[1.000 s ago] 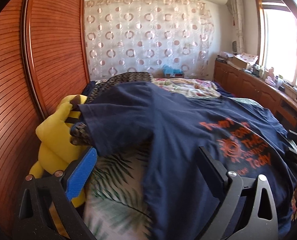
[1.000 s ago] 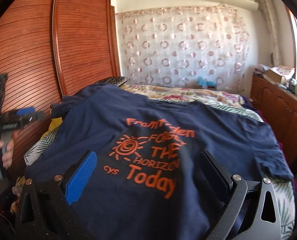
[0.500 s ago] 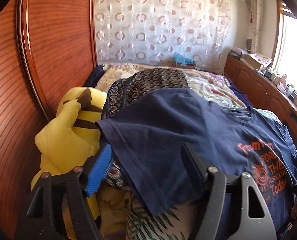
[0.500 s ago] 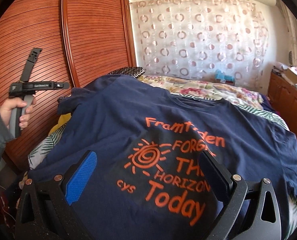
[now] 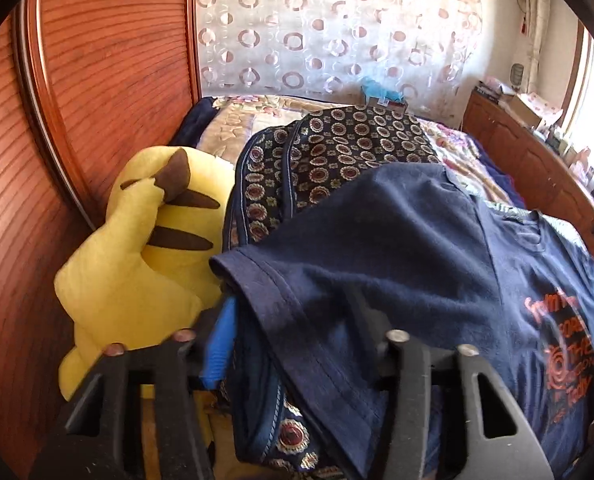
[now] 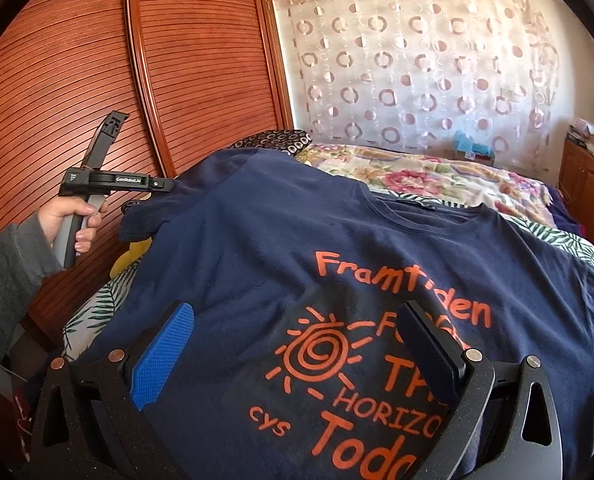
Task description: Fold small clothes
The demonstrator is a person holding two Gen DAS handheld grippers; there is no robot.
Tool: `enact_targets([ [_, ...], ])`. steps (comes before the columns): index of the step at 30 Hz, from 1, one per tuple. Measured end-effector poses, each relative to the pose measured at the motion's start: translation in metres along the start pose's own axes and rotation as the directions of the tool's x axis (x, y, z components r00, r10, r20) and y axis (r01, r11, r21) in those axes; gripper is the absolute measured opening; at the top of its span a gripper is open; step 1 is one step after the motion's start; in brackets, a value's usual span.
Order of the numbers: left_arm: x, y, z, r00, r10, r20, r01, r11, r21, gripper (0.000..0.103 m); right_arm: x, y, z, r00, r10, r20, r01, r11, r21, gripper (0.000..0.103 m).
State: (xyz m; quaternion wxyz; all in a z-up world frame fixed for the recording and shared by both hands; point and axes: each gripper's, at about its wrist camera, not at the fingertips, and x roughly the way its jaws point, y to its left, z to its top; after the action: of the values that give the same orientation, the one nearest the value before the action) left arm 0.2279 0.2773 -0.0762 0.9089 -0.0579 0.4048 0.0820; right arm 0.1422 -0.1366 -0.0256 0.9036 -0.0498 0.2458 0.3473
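Now left gripper (image 5: 293, 320) jaws closer around T-shirt (image 5: 417, 248) sleeve.

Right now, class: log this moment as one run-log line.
left gripper: closing around T-shirt sleeve | right gripper: open over T-shirt print | fold: not begun

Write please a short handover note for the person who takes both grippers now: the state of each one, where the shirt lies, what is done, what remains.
Left gripper: its jaws have just been closing around a sleeve of the navy T-shirt. The hem lies between them and does not look clamped yet.
Right gripper: open above the orange print, holding nothing.
T-shirt: spread print-up on the bed, with that sleeve draped over a patterned cloth beside a yellow plush toy.
Done: no fold shows.
Left: probably finish the sleeve grip, fold it inward, then fold the rest.
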Motion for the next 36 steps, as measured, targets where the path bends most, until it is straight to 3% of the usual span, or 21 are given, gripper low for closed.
enact_targets([
  [2, -0.001, 0.0, 0.002, 1.0, 0.023, 0.014, -0.023, 1.0, 0.017, 0.025, 0.001, 0.002, 0.001, 1.0, 0.002, 0.006, -0.002, 1.0, -0.003, 0.101],
  [7, -0.02, -0.014, 0.006, 0.991, 0.084, 0.107, -0.095, 0.99, 0.103, 0.006, 0.006, 0.002, 0.0, 1.0, 0.006, 0.015, -0.006, 1.0, -0.004, 0.102],
  [14, -0.045, -0.047, 0.014, 0.989, 0.023, 0.146, -0.048, 0.984, 0.171, 0.004, 0.013, -0.006, -0.006, 1.0, 0.003, -0.009, -0.003, 1.0, 0.014, 0.102],
  [18, -0.072, -0.098, 0.026, 0.979, -0.09, 0.181, 0.044, 0.968, 0.246, 0.004, 0.007, -0.012, -0.004, 1.0, -0.024, 0.001, 0.024, 0.999, 0.027, 0.101],
  [24, -0.088, -0.187, 0.04, 0.956, -0.251, 0.154, 0.183, 0.916, 0.357, 0.004, -0.007, -0.027, -0.004, 0.998, -0.067, 0.021, 0.065, 0.996, 0.069, 0.102],
  [27, -0.089, -0.207, 0.044, 0.949, -0.279, 0.148, 0.205, 0.9, 0.384, 0.018, -0.014, -0.034, -0.007, 0.996, -0.081, 0.028, 0.078, 0.993, 0.084, 0.102],
  [29, -0.088, -0.208, 0.046, 0.946, -0.292, 0.142, 0.219, 0.897, 0.385, 0.041, -0.016, -0.035, -0.01, 0.995, -0.092, 0.027, 0.089, 0.993, 0.083, 0.102],
  [32, -0.089, -0.202, 0.043, 0.948, -0.289, 0.137, 0.22, 0.901, 0.374, 0.062, -0.016, -0.036, -0.012, 0.994, -0.106, 0.024, 0.104, 0.991, 0.086, 0.102],
  [34, -0.087, -0.196, 0.036, 0.952, -0.285, 0.116, 0.227, 0.904, 0.362, 0.074, -0.015, -0.034, -0.012, 0.994, -0.111, 0.018, 0.109, 0.99, 0.091, 0.102],
  [36, -0.082, -0.187, 0.026, 0.955, -0.28, 0.101, 0.229, 0.909, 0.35, 0.077, -0.012, -0.033, -0.012, 0.994, -0.112, 0.01, 0.11, 0.989, 0.095, 0.102],
])
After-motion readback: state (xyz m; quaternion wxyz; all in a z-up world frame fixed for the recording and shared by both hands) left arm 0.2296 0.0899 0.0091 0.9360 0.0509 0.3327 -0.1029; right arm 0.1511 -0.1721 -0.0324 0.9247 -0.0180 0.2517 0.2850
